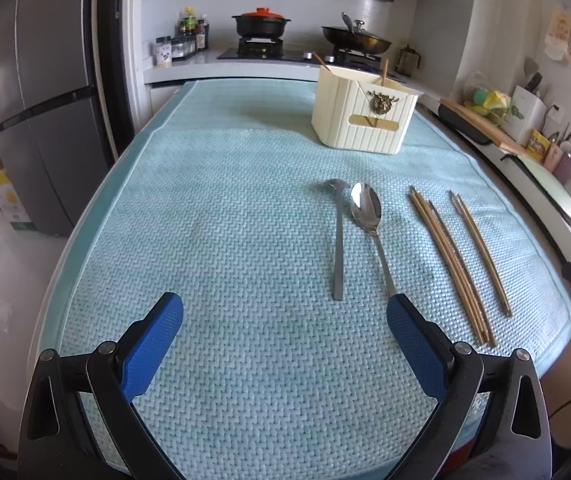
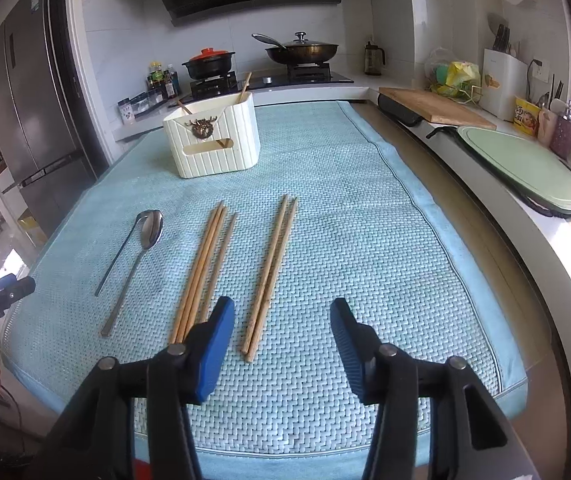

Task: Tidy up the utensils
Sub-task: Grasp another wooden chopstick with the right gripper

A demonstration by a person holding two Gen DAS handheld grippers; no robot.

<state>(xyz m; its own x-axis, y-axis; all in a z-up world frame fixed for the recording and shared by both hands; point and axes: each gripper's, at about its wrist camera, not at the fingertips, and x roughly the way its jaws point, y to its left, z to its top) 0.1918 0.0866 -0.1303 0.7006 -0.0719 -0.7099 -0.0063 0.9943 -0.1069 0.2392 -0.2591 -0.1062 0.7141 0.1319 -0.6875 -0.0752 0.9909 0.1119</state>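
Where fingers spread wide and empty: left gripper (image 1: 284,316) with spoons (image 1: 365,208) ahead-right, handle tip hidden by right pad. Right gripper (image 2: 282,318) likewise; chopsticks (image 2: 270,274) between, three-stick ends behind left pad; holder (image 2: 213,140) far ahead-left, contents obscured.

Both wrist views: low over desk's near edge, facing the utensil holder (image 1: 363,118) (image 2: 213,140); shared: holder, chopsticks (image 1: 451,264) (image 2: 201,268).

Glossy metal spoon (image 1: 365,204), matt wooden chopsticks (image 2: 201,264), woven cloth mat (image 1: 225,200), ribbed plastic holder (image 1: 361,116).
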